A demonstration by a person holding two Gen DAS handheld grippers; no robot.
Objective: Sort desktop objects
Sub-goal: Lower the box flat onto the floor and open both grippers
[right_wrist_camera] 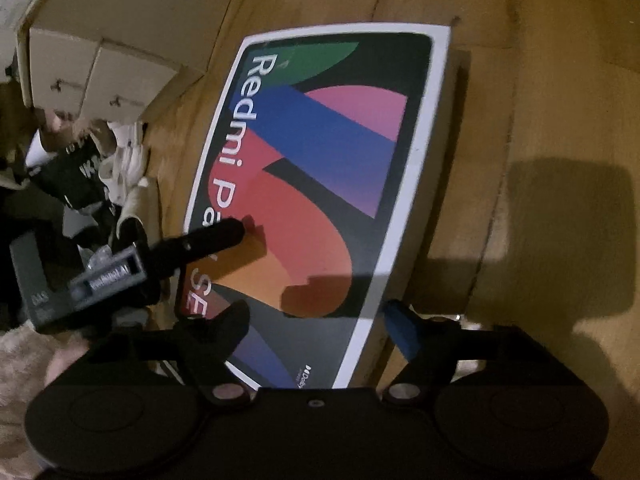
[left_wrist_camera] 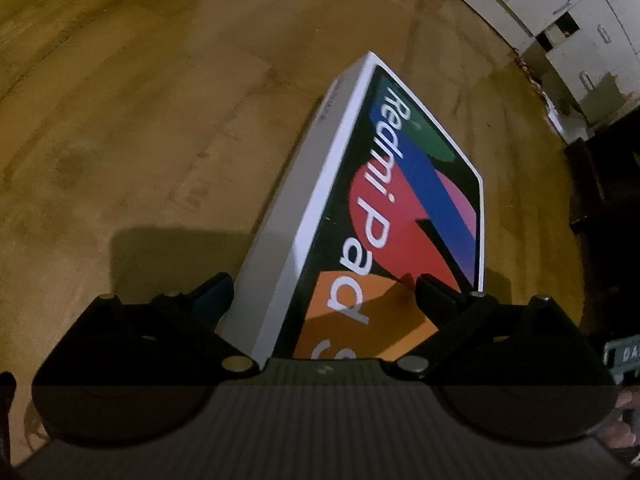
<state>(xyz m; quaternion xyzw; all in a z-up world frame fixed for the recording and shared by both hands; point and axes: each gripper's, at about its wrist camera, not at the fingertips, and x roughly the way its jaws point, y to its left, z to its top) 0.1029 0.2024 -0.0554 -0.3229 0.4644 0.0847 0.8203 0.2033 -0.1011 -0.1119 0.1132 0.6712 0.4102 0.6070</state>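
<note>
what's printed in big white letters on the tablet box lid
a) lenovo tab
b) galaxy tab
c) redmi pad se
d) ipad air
c, the white lettering along the dark edge of the tablet box reads "Redmi Pad SE", beside green, blue, pink and red shapes; the left hand-held gripper and the right hand-held gripper each straddle its near end as it lies on the wooden table.
</note>
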